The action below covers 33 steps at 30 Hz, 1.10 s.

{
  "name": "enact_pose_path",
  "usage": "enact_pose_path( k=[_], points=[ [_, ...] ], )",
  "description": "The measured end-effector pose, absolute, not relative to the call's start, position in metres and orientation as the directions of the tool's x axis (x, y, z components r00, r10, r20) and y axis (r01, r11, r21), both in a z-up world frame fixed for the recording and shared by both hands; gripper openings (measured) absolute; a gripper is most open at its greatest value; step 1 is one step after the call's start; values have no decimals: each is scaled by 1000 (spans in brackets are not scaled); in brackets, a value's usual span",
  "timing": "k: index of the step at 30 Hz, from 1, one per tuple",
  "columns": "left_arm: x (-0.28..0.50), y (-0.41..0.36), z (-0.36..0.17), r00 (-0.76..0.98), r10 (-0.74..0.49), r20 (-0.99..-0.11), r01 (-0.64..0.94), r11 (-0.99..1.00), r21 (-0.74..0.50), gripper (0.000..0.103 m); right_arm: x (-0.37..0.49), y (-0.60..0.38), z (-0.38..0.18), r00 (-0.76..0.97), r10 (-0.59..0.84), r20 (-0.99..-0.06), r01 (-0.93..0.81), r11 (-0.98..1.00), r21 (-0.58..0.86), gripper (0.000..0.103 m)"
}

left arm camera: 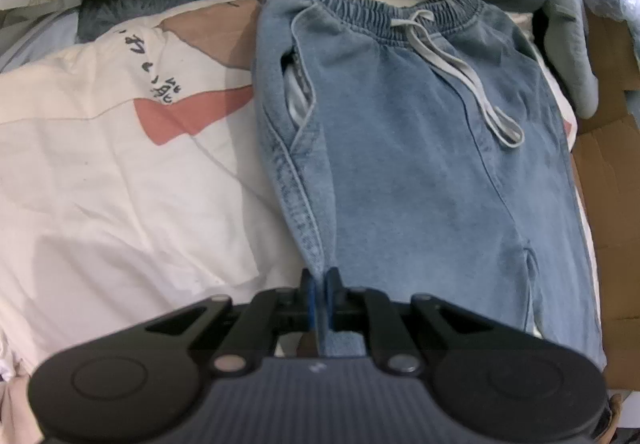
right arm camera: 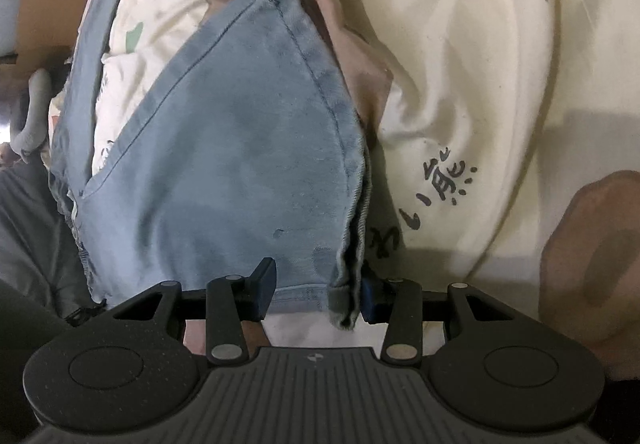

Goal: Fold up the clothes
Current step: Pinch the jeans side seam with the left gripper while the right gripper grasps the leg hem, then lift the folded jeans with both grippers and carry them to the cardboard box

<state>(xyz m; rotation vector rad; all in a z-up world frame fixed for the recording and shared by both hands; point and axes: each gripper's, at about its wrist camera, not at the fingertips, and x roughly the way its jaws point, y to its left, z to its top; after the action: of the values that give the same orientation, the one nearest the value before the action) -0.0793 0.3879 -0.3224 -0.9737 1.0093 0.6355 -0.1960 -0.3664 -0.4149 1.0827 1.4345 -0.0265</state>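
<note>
Left gripper: jaws drawn together, pinching a thin fold of the light-blue denim trousers at the 6 o'clock edge of the left wrist view. From that pinch the trousers extend toward 12 o'clock, lying on the cream bedcover; the elastic waistband sits at 12 o'clock, with the white drawstring trailing toward 4 o'clock. A side pocket opening shows at 9 o'clock of the garment. Brown cardboard lies at 3 o'clock.

Right gripper: jaws set wide apart, the hemmed end of a trouser leg lying between the fingers; whether either pad touches the cloth cannot be told. The leg runs up to a stitched corner at 12 o'clock. Black printed characters mark the bedcover at 3 o'clock.
</note>
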Motion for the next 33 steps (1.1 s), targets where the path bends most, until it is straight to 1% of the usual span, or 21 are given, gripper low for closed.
enact_pose_path(
  k=[1,3,6,10,15,21,27,33],
  points=[
    [-79,388,-323,408,12,-913,-818,449,-359,5,-196,-365,-416,209,571,-794,598,567,566,10],
    [-79,388,-324,384,12,-923,-830,443,-339,5,-193,-367,-412,195,565,-802,593,583,555,9],
    [-81,388,-319,391,9,-920,-834,426,-350,5,-189,-369,-405,175,554,-814,586,606,538,9],
    [-82,387,-306,406,4,-914,-827,427,-365,5,-186,-383,-383,226,543,-809,585,588,559,9],
    [-83,387,-282,458,3,-889,-816,398,-419,4,-177,-398,-352,322,532,-783,576,546,608,9],
    [-68,385,-246,509,-1,-861,-782,416,-463,4,-160,-414,-316,425,525,-738,530,516,673,9],
    [-52,382,-217,527,-2,-850,-766,431,-477,4,-150,-430,-287,504,521,-689,495,480,725,9],
    [-34,375,-197,526,-3,-851,-756,456,-469,4,-146,-438,-280,526,528,-667,487,456,745,9]
  ],
)
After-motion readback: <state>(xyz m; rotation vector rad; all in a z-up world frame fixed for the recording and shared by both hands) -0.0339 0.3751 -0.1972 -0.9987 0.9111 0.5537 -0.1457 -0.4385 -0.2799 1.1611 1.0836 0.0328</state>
